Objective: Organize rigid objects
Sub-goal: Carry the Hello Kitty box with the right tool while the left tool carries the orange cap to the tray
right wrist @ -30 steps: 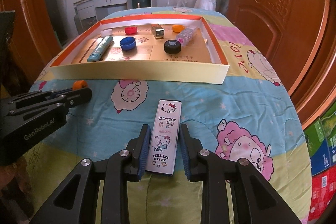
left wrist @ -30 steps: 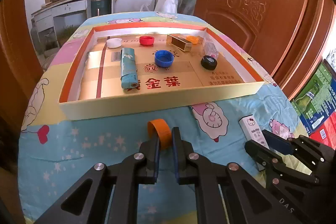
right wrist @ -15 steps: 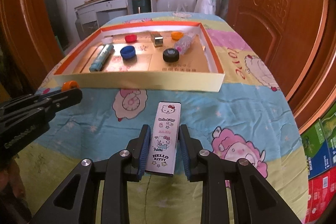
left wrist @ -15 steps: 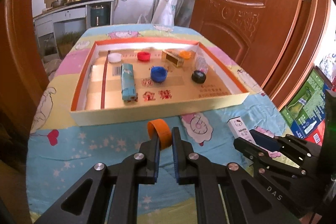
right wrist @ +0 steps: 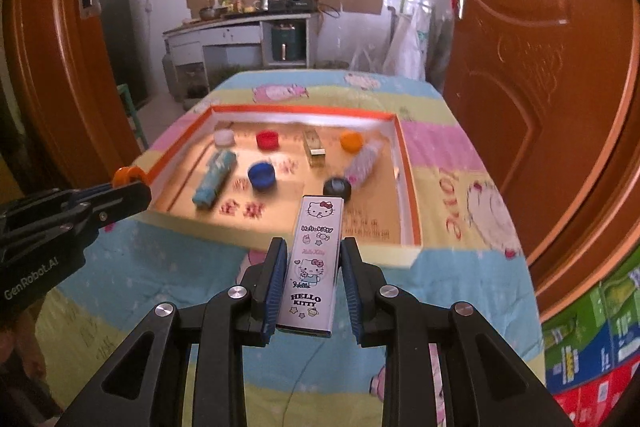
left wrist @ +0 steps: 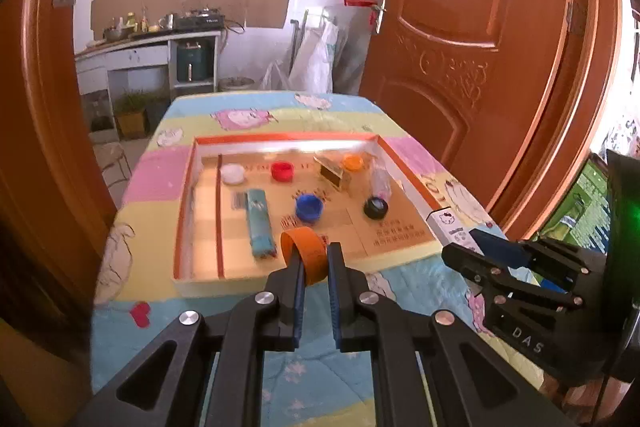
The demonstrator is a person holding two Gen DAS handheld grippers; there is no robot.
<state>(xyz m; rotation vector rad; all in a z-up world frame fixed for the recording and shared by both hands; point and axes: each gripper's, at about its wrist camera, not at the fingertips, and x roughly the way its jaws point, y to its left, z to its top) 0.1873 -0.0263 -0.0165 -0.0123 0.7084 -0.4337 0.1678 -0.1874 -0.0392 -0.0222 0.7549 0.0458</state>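
My left gripper [left wrist: 314, 259] is shut on an orange bottle cap [left wrist: 305, 254], held on edge above the near wall of the shallow orange-rimmed box [left wrist: 182, 223]. My right gripper [right wrist: 313, 275] is shut on a white Hello Kitty box [right wrist: 314, 259], lifted off the bed cover in front of the orange-rimmed box [right wrist: 412, 187]. In the left wrist view the Hello Kitty box [left wrist: 448, 227] shows at the right, in the right gripper [left wrist: 476, 247]. Seen from the right wrist, the orange cap [right wrist: 128, 174] sits in the left gripper [right wrist: 132, 187].
Inside the box lie a white cap [left wrist: 233, 174], a red cap [left wrist: 282, 171], a blue cap [left wrist: 309, 207], a black cap [left wrist: 376, 207], an orange cap [left wrist: 353, 162], a teal lighter [left wrist: 259, 221], a small gold box [left wrist: 335, 174] and a clear bottle [right wrist: 363, 159]. A wooden door [left wrist: 472, 47] stands right.
Both grippers have risen off the bed cover with their objects. The box and table look smaller and lower in both views. The orange cap now overlaps the box's near wall.
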